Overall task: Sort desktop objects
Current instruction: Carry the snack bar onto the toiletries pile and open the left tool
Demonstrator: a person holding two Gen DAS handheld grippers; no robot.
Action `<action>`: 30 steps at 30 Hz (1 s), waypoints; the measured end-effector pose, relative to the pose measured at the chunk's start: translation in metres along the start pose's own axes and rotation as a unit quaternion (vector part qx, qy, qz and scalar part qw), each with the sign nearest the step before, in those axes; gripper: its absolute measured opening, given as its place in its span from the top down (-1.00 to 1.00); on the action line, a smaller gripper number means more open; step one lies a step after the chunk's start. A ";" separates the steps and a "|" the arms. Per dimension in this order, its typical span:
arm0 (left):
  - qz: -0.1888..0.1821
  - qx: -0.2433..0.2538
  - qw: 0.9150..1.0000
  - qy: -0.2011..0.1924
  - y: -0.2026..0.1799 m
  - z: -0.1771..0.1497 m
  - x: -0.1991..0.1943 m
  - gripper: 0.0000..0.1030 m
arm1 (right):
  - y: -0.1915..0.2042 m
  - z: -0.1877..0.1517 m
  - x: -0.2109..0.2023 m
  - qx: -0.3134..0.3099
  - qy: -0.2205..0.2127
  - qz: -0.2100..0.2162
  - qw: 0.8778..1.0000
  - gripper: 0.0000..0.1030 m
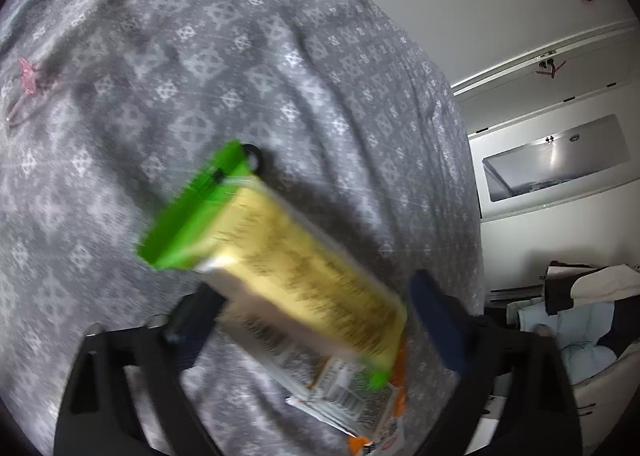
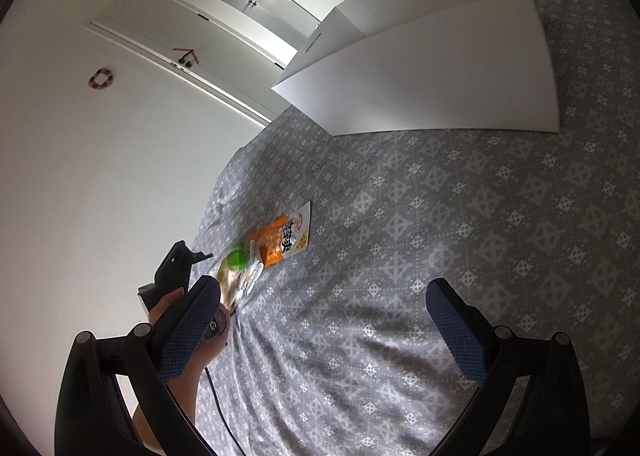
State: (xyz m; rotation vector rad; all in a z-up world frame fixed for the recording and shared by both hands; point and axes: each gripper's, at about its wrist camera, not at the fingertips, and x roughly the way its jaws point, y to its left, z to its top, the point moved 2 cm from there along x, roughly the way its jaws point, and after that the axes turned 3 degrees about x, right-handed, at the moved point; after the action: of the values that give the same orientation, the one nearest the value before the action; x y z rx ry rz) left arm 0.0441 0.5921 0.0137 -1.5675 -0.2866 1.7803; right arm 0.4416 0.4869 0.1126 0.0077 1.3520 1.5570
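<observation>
A: Bottle [image 1: 276,256] with the green cap and yellow label is lying on the grey patterned tablecloth [image 1: 200,55], partly on top of an orange snack packet [image 1: 360,400].

B: Left gripper [image 1: 312,316]?

A: Fingers either side of it; too blurry to tell whether they touch. Right gripper [image 2: 324,316] is wide, nothing in it, white box [image 2: 440,75] beyond.
</observation>
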 end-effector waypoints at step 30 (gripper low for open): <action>0.130 0.086 0.952 -0.263 0.284 -0.073 -0.476 0.39 | 0.071 -0.044 -0.023 -0.234 -0.035 -0.019 0.971 -1.00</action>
State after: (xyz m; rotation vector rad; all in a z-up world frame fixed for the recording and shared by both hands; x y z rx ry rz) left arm -0.0008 0.0629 0.1892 -1.0224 -0.1711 2.3493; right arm 0.3805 0.4510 0.1615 -0.2516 0.8994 1.7903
